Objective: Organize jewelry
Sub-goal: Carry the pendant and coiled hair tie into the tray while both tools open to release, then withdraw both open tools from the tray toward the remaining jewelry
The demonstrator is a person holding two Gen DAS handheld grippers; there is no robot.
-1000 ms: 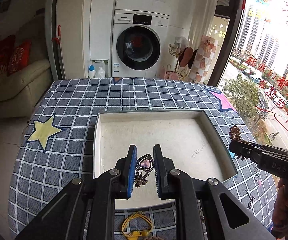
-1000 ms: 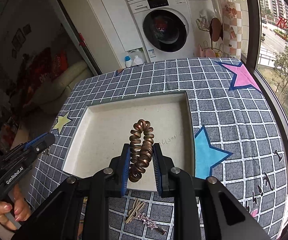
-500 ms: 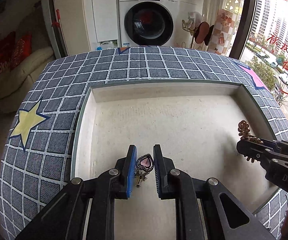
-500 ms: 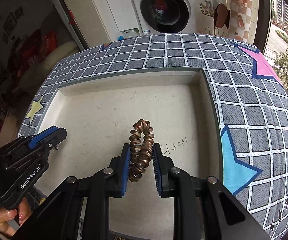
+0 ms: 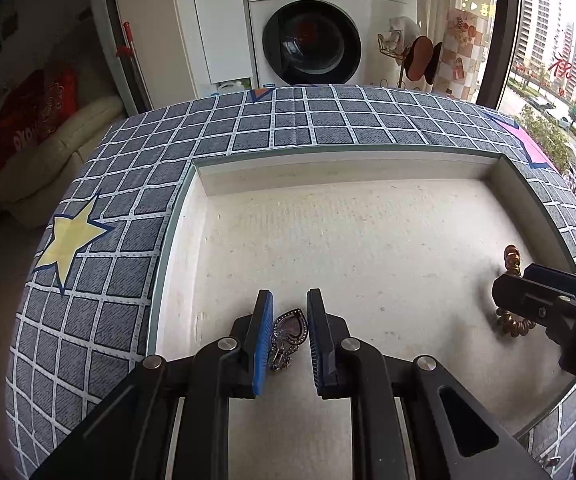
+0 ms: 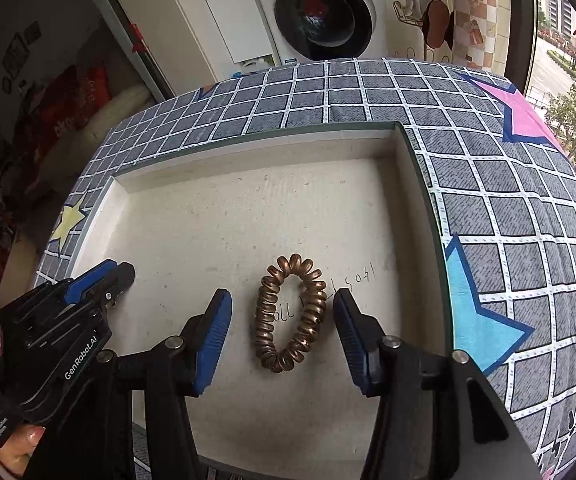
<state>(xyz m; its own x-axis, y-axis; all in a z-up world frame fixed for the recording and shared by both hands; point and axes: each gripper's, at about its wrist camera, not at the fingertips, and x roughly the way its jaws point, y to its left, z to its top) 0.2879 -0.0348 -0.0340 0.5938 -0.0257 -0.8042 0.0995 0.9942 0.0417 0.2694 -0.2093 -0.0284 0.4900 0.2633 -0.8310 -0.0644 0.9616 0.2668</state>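
Both grippers sit over the white tray (image 6: 416, 160). Right gripper (image 6: 281, 320) jaws are spread around the coiled bronze hair tie (image 6: 290, 314) lying inside; left gripper (image 5: 290, 334) jaws appear parted beside the heart pendant (image 5: 288, 336).

The right gripper (image 6: 281, 320) stands spread wide over the white tray (image 6: 416, 184); a coppery coil hair tie (image 6: 290, 314) lies flat on the tray floor between its blue pads (image 6: 213, 332), touching neither; the left gripper (image 6: 117, 280) reaches in at the near left; checked cloth (image 6: 508, 208) surrounds the tray.
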